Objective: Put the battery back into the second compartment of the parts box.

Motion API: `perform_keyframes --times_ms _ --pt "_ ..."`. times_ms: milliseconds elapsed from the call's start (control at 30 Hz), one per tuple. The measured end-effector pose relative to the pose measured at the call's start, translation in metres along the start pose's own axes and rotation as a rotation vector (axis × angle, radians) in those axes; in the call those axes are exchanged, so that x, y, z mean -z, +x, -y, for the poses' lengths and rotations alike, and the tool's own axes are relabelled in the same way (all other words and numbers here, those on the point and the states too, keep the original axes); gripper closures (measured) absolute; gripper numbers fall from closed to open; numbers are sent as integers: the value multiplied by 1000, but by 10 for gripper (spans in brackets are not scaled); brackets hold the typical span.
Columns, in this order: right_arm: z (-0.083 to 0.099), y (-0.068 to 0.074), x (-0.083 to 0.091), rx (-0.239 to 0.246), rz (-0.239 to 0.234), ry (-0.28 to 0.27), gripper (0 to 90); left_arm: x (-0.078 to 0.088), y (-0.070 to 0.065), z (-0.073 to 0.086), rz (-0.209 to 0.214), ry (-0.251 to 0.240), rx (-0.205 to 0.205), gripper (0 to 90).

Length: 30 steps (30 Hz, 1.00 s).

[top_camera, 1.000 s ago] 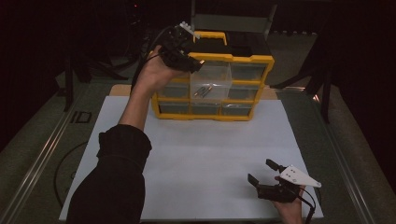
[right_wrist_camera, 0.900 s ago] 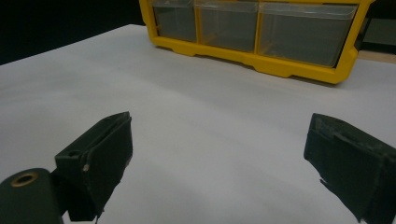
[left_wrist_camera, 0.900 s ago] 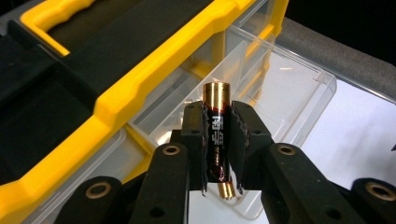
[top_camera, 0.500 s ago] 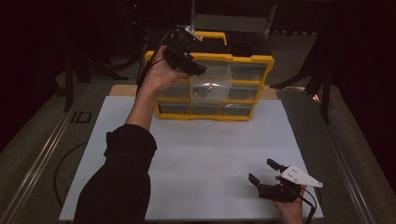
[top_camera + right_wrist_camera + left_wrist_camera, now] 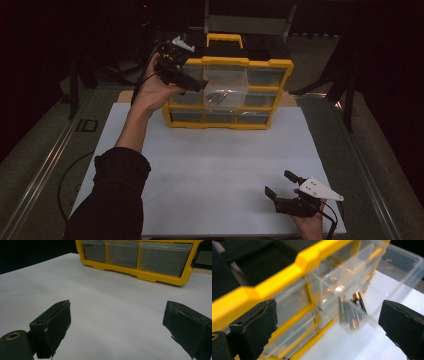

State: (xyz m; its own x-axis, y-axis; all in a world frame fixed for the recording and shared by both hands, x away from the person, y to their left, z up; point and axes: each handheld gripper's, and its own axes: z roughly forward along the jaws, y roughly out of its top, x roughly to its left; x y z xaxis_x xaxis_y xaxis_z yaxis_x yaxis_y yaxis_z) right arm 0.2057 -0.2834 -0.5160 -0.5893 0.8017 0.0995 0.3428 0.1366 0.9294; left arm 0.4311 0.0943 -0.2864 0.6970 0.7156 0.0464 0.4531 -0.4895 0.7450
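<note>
— Looking down from the high view, what stands on the white sheet (image 5: 210, 165) that covers the table?

— A yellow plastic organiser with small clear drawers (image 5: 227, 92) stands at the far edge of the sheet, a yellow carry handle (image 5: 224, 40) on its top. One clear plastic drawer (image 5: 223, 90) in the middle column is pulled out toward the near side.

— Anything inside it?

— Yes. A few dark cylindrical batteries with coppery ends (image 5: 352, 311) lie at the front of the drawer, seen through its clear wall in the left gripper view.

— Where is the left gripper (image 5: 192, 82)?

— Raised at the organiser's left front corner, held by a hand (image 5: 150, 90) whose black sleeve (image 5: 112, 195) comes up from the near left. Its black jaws stand wide apart and hold nothing; the pulled-out drawer lies ahead between them, untouched as far as I can tell.

— And the right gripper (image 5: 284, 184)?

— Low at the near right of the sheet, well apart from the organiser, a grey three-cornered plate (image 5: 320, 190) on top. Its jaws are also spread wide with nothing between them; in the right gripper view they frame bare white sheet, with the organiser's bottom row of drawers (image 5: 136, 257) across the far side.
</note>
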Motion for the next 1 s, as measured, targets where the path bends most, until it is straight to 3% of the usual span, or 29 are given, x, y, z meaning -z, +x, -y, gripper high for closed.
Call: perform_keyframes --times_ms 200,233,267,300,367,500,633,767,1000 --pt "0 1 0 8 -3 3 76 8 -4 22 6 -16 -21 5" --pt "0 2 -1 5 -3 5 76 12 -7 35 13 -34 -24 5" --pt "0 3 -1 5 -4 5 76 12 -7 35 13 -34 -24 4" --pt "0 3 -1 5 -4 5 76 15 -10 49 16 -55 -27 5" --pt "0 3 -1 5 -3 6 76 16 -13 64 -3 -52 -48 4" --pt "0 3 -2 12 -5 7 76 20 -13 95 11 -75 -22 4" --pt "0 4 -2 13 -3 12 76 23 -16 126 -12 -114 -1 4" --pt "0 4 -2 15 -3 13 76 23 -21 156 -36 -113 -4 4" --pt "0 3 -3 13 1 7 76 26 -28 209 -41 -177 61 4"
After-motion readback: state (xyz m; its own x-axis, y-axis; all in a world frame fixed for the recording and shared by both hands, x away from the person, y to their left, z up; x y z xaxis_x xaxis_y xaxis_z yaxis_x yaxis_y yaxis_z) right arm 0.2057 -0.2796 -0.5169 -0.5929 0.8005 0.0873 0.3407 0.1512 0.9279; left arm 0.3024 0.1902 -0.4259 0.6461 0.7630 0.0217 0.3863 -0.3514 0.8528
